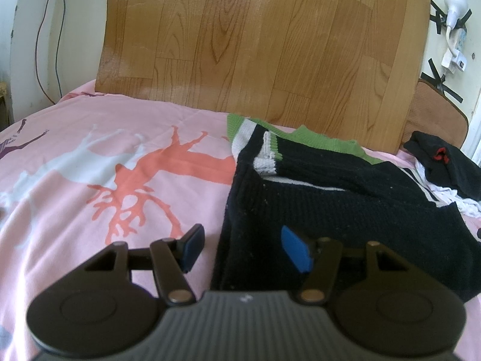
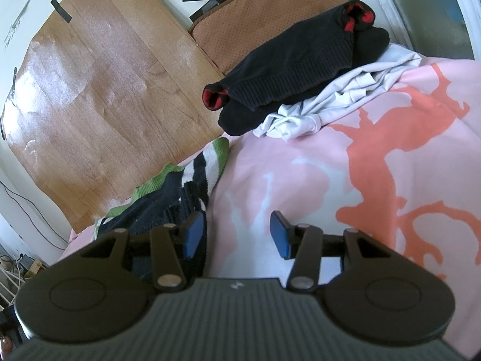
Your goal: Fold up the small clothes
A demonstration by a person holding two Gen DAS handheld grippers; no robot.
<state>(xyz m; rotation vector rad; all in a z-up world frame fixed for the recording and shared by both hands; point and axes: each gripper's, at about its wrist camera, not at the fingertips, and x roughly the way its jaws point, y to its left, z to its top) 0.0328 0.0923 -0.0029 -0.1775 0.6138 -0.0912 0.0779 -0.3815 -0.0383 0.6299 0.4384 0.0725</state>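
A small black knit sweater (image 1: 330, 207) with green and white trim lies on the pink bedspread (image 1: 75, 186), partly folded. My left gripper (image 1: 243, 249) is open and empty, straddling the sweater's left edge, its right finger over the black knit. In the right wrist view the sweater (image 2: 168, 198) shows at the left. My right gripper (image 2: 237, 234) is open and empty, straddling the sweater's right edge, its right finger over the bedspread (image 2: 300, 174).
A pile of a black garment with red lining (image 2: 294, 69) and white cloth (image 2: 345, 102) lies at the bed's far right corner, also in the left wrist view (image 1: 445, 162). A wood-pattern board (image 1: 258, 45) and a brown cushion (image 2: 270, 12) lean against the wall.
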